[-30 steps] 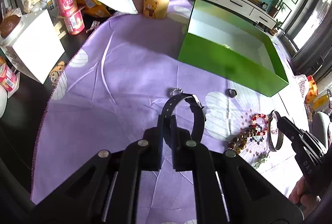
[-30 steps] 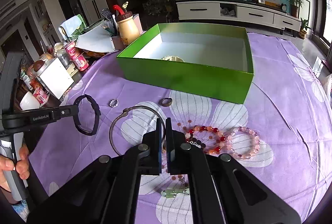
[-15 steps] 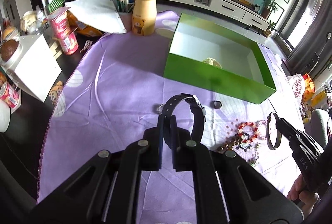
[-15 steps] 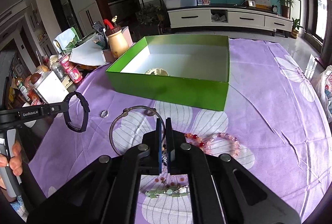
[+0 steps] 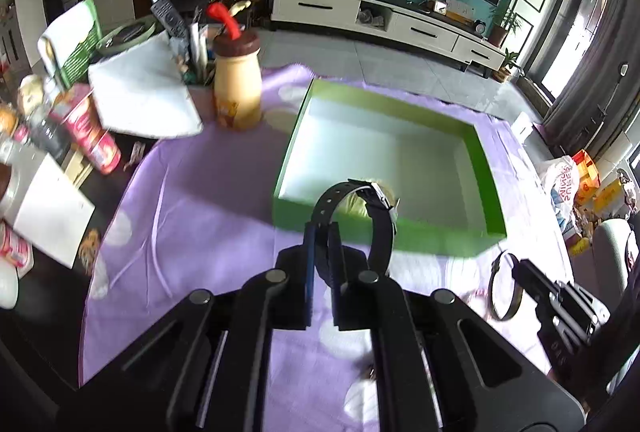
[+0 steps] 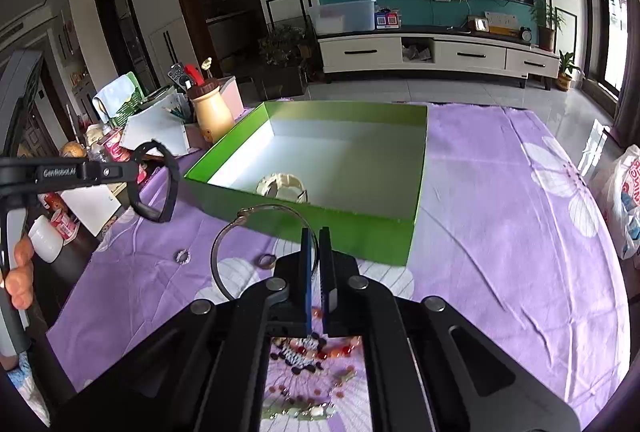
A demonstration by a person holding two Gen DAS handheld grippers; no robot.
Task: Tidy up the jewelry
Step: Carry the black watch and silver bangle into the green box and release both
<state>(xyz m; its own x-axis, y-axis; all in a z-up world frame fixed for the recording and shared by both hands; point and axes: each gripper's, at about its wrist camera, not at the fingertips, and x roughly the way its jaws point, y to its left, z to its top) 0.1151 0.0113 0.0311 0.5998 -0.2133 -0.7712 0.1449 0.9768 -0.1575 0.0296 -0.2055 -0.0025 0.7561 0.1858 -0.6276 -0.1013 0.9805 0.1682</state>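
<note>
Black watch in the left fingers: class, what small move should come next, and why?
Probably carry the black watch a little further forward over the green box before opening. The left gripper is shut on its strap, and from the right wrist view the watch hangs short of the box's near wall, above the purple cloth.

Your left claw [image 5: 322, 232] is pinching a black watch strap [image 5: 370, 222] between closed fingers, angled steeply downward. Your right claw [image 6: 315, 236] is clamping a thin metal bangle [image 6: 248, 220], tilted downward too. Your left hand [image 6: 18, 272] is wrapping its handle.
</note>
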